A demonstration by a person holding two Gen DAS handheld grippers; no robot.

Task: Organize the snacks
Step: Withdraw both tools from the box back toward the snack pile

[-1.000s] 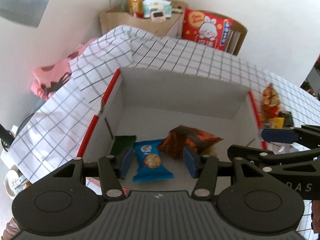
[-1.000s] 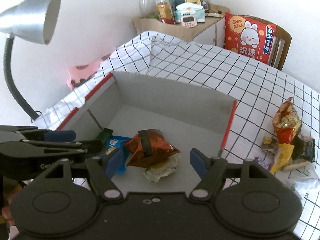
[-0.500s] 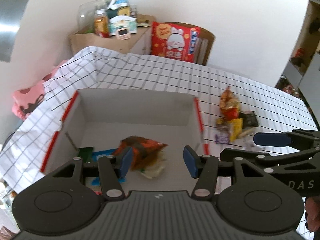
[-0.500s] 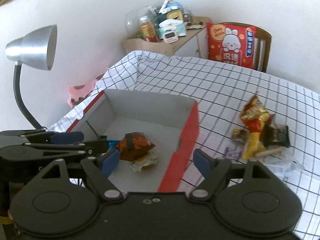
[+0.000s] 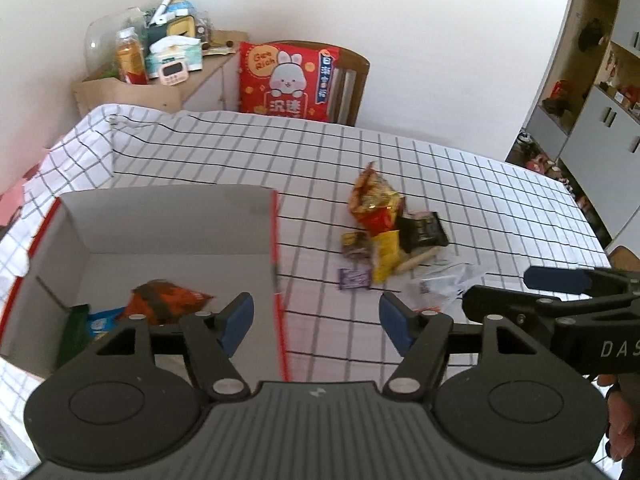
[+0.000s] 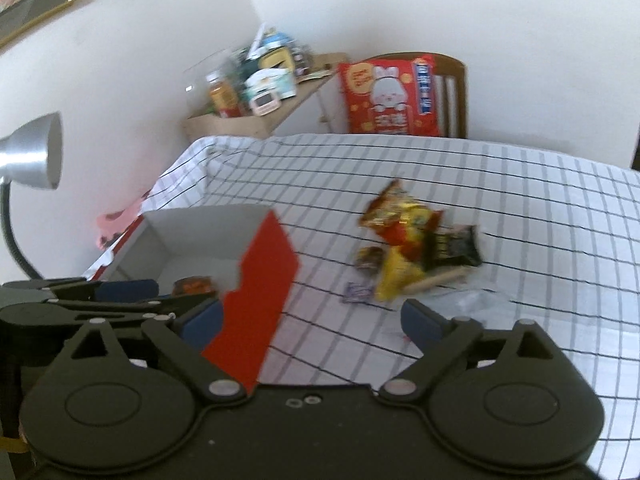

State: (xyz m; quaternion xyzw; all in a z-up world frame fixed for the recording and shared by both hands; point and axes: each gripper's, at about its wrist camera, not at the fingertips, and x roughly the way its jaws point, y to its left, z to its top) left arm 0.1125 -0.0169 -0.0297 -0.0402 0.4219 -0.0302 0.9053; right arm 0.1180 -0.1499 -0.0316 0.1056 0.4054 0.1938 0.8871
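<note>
A white cardboard box with red edges [image 5: 172,216] [image 6: 208,232] sits on the checked tablecloth at left. Inside it lie an orange-brown snack bag [image 5: 168,298] [image 6: 194,285], a blue cookie packet [image 5: 98,322] and a green packet [image 5: 74,330]. A pile of loose snacks lies right of the box: a red-gold bag [image 5: 374,200] [image 6: 402,212], a black packet [image 5: 422,230] [image 6: 454,246], a yellow packet [image 5: 386,254] [image 6: 398,272] and a small purple candy [image 5: 353,279] [image 6: 358,292]. My left gripper [image 5: 316,322] is open and empty, straddling the box's right wall. My right gripper [image 6: 312,320] is open and empty, near the box's red corner.
A wooden chair with a red rabbit-print bag [image 5: 288,80] [image 6: 390,98] stands behind the table. A cluttered side cabinet [image 5: 160,76] is at back left. A grey lamp [image 6: 32,156] stands at left. A clear plastic wrapper [image 5: 444,280] lies by the snack pile.
Both grippers have swung to the right, away from the box interior towards the loose snack pile. Both stay open and empty.
</note>
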